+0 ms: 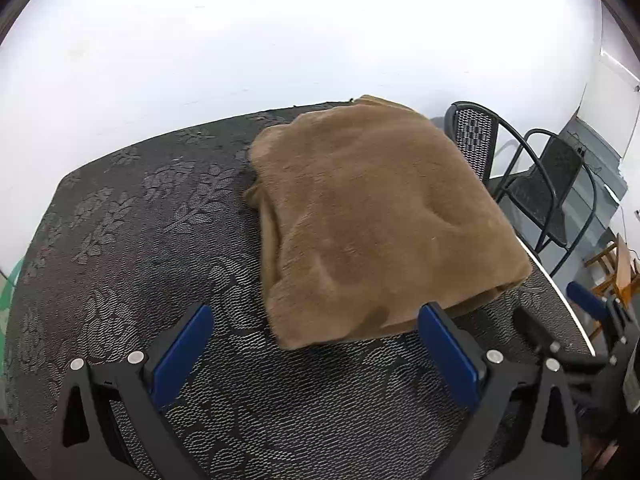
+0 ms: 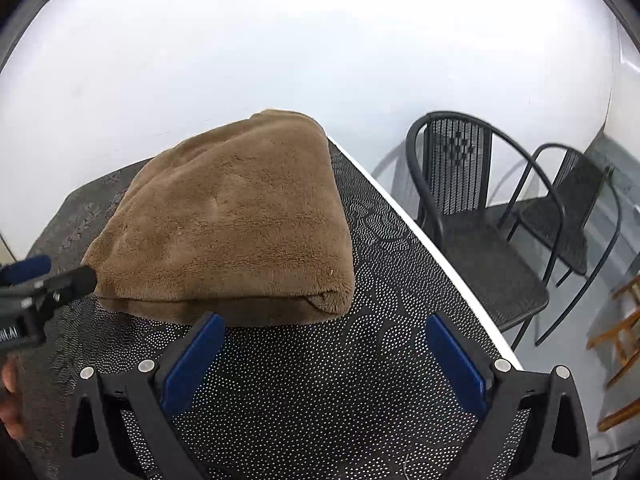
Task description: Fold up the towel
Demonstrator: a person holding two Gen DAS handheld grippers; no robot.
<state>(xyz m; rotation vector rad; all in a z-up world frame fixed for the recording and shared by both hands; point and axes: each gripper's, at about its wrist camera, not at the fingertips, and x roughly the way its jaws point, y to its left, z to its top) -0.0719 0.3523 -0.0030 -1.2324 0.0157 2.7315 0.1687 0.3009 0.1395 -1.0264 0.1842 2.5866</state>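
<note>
I see the brown plush towel lying folded into a thick, roughly square bundle on the dark patterned tablecloth. Taking the towel as my landmark: my left gripper hovers just in front of its near edge, both blue-padded fingers spread wide with nothing between them, the right-hand pad just at the towel's near corner; I cannot tell whether it touches. From the right wrist camera, my right gripper also stands wide open and empty, just in front of the towel's near folded edge, where the stacked layers show. The left gripper shows in that view at the towel's near left corner. In the left wrist view, the right gripper appears to the right of the towel, near the table's white rim. Beyond the towel, to its right, two black metal mesh chairs stand off the table against a white wall.
</note>
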